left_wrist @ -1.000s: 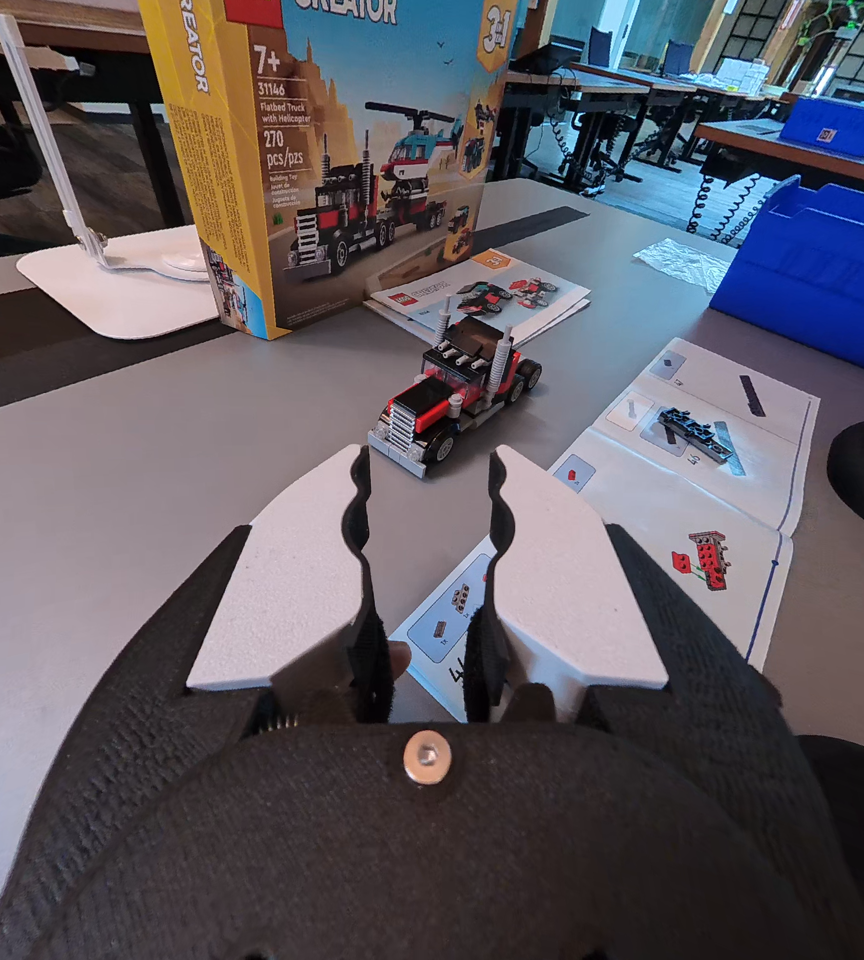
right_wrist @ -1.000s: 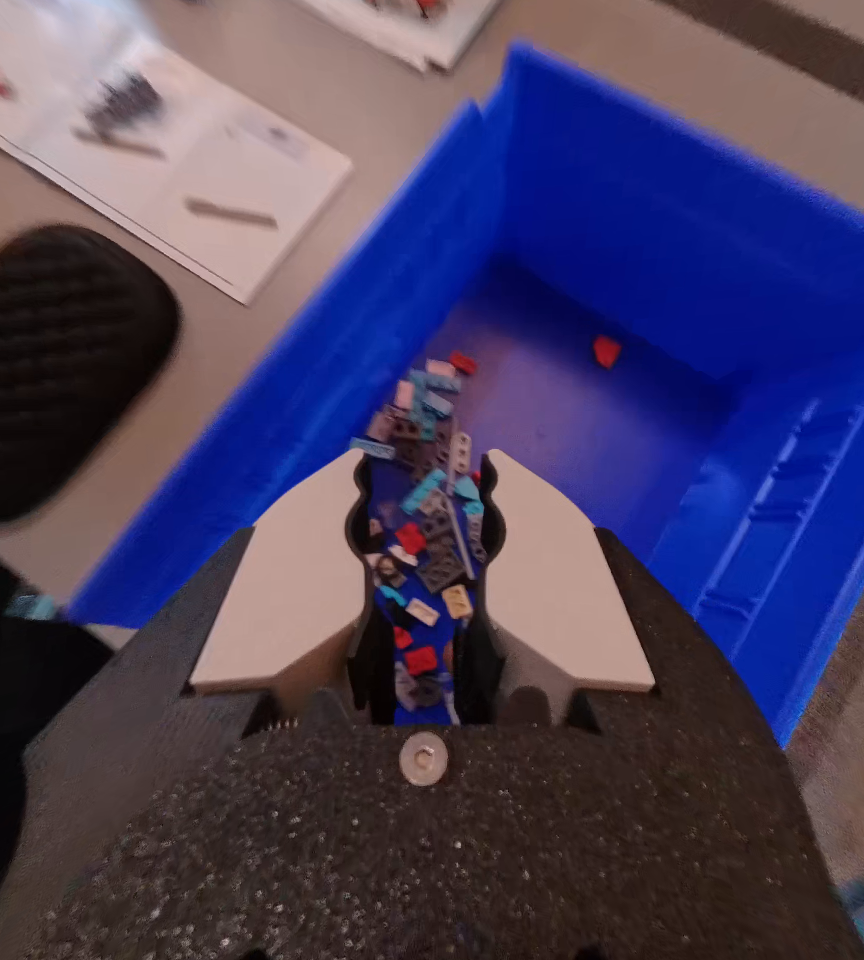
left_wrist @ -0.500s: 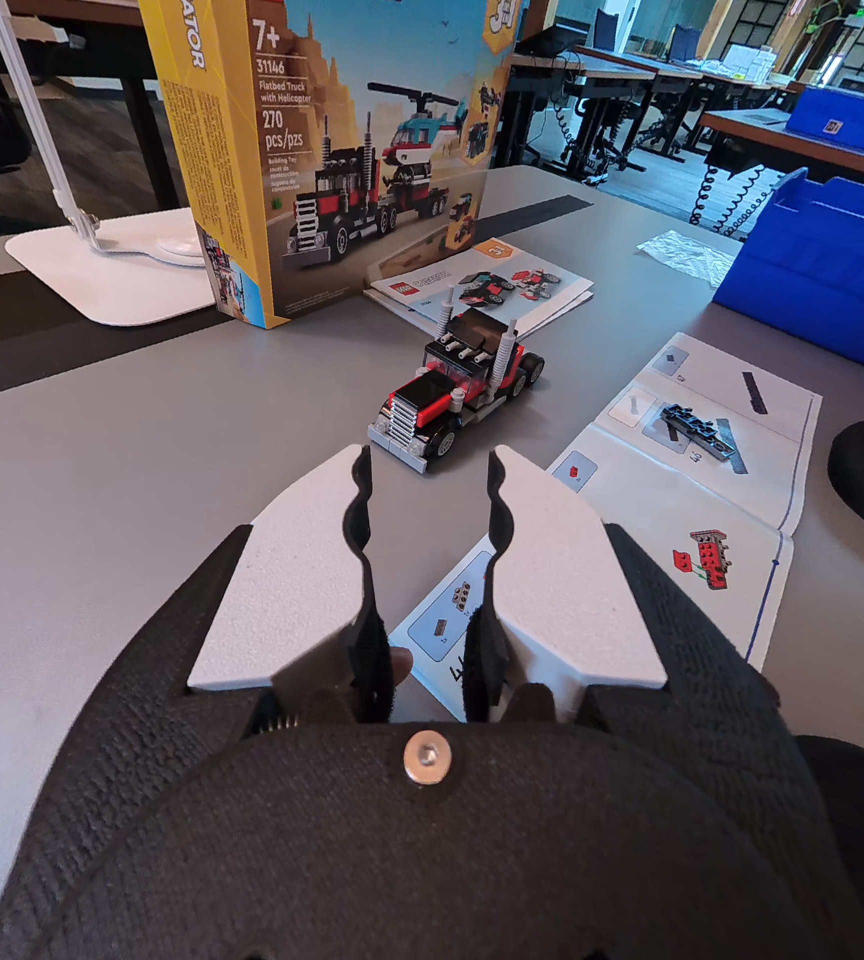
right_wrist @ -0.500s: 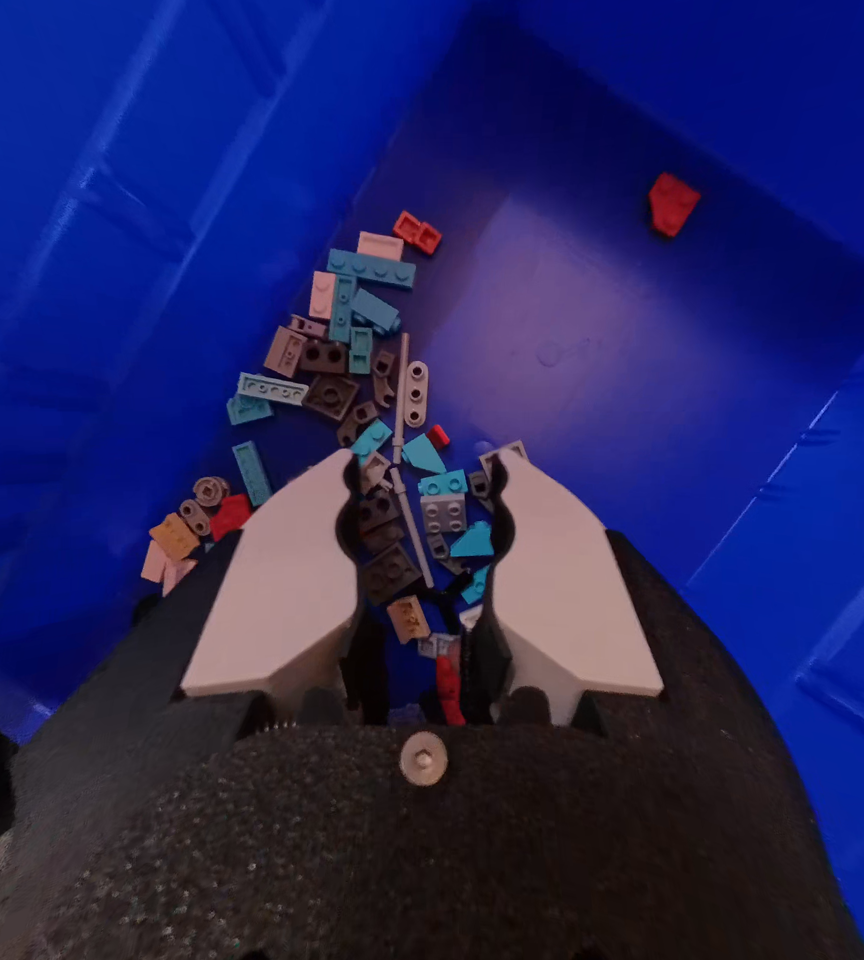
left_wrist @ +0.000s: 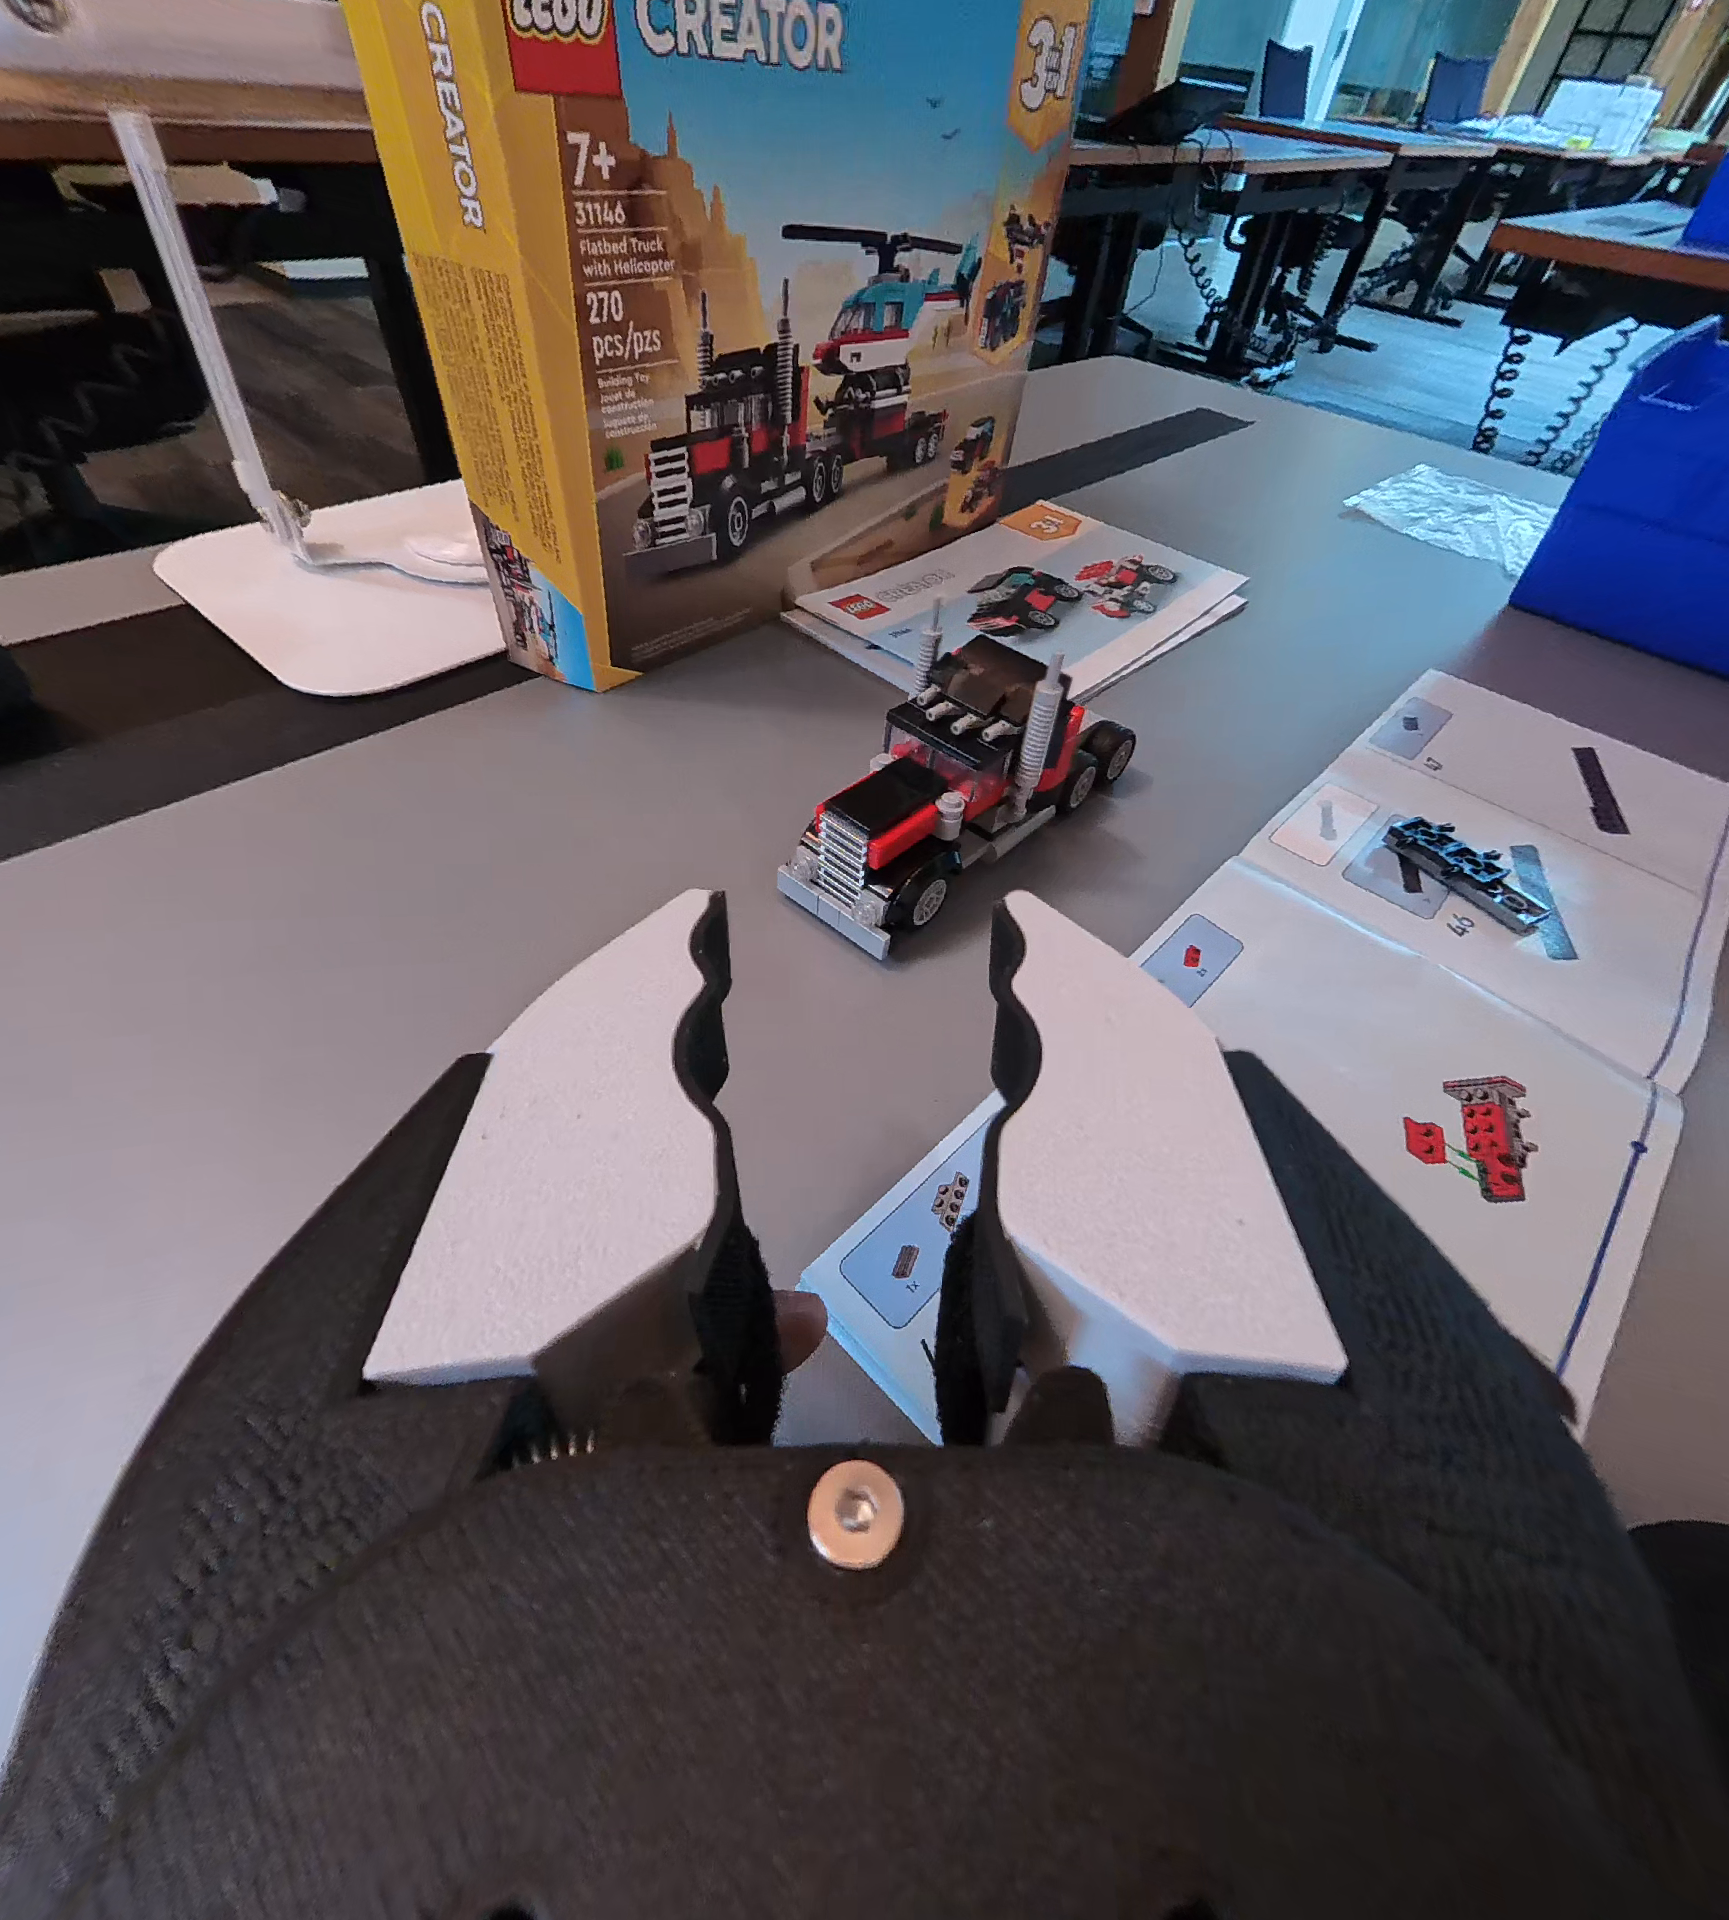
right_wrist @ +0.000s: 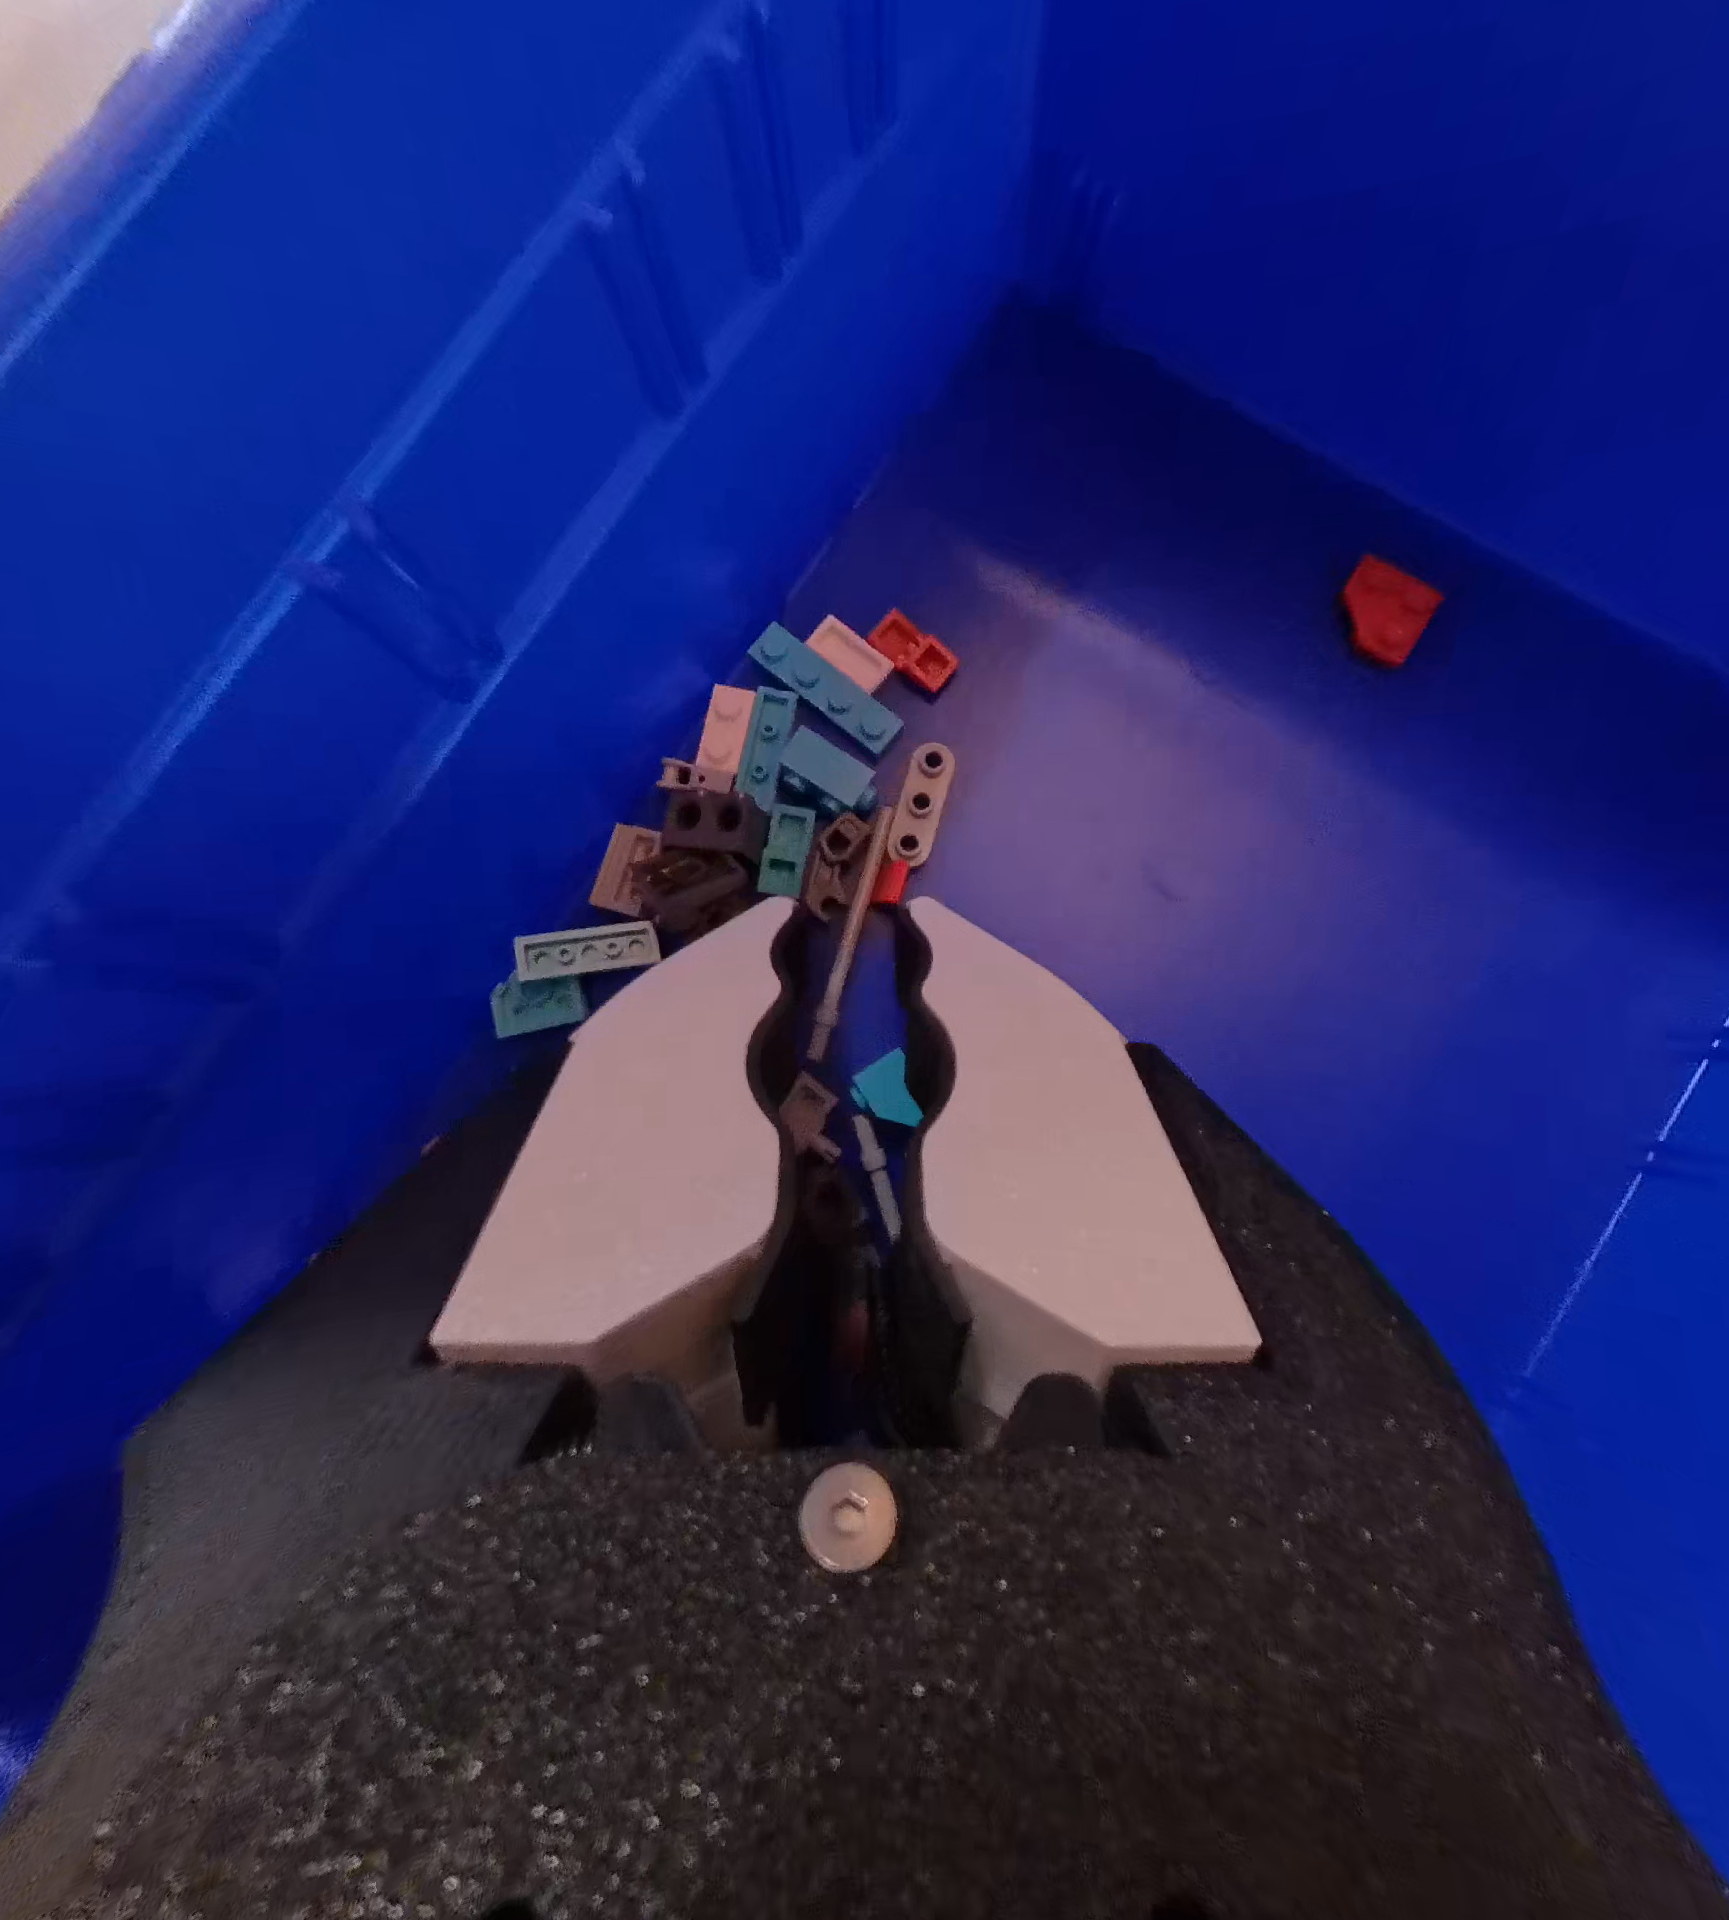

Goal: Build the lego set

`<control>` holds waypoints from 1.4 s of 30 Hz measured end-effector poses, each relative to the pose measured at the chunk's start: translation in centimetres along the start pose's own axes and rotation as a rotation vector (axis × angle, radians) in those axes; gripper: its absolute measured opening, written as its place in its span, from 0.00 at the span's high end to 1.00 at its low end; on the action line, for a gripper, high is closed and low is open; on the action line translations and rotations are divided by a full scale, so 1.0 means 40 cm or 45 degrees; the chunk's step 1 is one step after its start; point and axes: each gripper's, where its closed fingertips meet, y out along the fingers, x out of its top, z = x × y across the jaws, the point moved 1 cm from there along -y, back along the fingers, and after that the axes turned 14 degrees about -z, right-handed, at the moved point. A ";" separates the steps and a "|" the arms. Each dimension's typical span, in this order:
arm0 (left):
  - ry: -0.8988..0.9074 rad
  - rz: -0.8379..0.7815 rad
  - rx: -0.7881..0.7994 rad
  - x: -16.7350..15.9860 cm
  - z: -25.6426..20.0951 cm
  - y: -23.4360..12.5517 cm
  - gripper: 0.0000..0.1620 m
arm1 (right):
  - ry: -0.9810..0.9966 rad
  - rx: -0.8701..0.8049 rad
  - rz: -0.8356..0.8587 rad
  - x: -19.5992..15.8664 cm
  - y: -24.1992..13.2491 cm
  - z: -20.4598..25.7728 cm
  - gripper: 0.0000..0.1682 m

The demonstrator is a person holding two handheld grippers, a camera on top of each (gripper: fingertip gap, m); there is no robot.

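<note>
In the left wrist view my left gripper (left_wrist: 860, 920) is open and empty above the grey table (left_wrist: 268, 987). A built red and black lego truck (left_wrist: 953, 805) stands just beyond its fingertips. An open instruction booklet (left_wrist: 1359, 1018) lies to the right. In the right wrist view my right gripper (right_wrist: 844, 914) is low inside the blue bin (right_wrist: 320, 520), over a pile of loose lego pieces (right_wrist: 798, 769). Its jaws stand a narrow gap apart. A thin grey rod (right_wrist: 849, 935) and a teal piece (right_wrist: 886, 1091) show in the gap; nothing is visibly gripped. A lone red piece (right_wrist: 1390, 608) lies far right.
The lego set box (left_wrist: 735, 312) stands behind the truck, with a closed booklet (left_wrist: 1026, 603) at its foot. A white stand base (left_wrist: 340, 592) is at the back left. The blue bin (left_wrist: 1691, 530) is at the far right, next to a clear plastic bag (left_wrist: 1442, 514). Across from one pair of fingers to the other is roughly 55 cm. From the right gripper's tips to the lone red piece (right_wrist: 1390, 608) is close to 10 cm.
My right gripper has gone down from above the bin's rim into the bin onto the pile, and its jaws have narrowed. My left gripper has hardly moved.
</note>
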 end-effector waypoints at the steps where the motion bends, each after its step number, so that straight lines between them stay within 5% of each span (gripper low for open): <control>1: 0.015 0.006 0.001 -0.001 -0.001 0.001 0.70 | 0.003 -0.006 -0.002 0.002 0.002 0.001 0.90; 18: 0.114 0.089 -0.022 -0.022 -0.019 0.010 0.68 | 0.057 -0.051 -0.141 0.072 0.050 0.004 0.83; 25: 0.015 -0.280 0.110 0.069 0.029 -0.045 0.69 | 0.090 -0.042 -0.254 0.112 0.053 0.013 0.82; 36: 0.068 -0.038 0.073 0.011 0.024 -0.030 0.71 | 0.173 -0.115 -0.492 0.162 0.010 -0.011 0.82; 42: 0.096 0.188 -0.238 -0.047 -0.061 -0.024 0.81 | 0.179 -0.107 -0.445 0.149 0.021 -0.013 0.81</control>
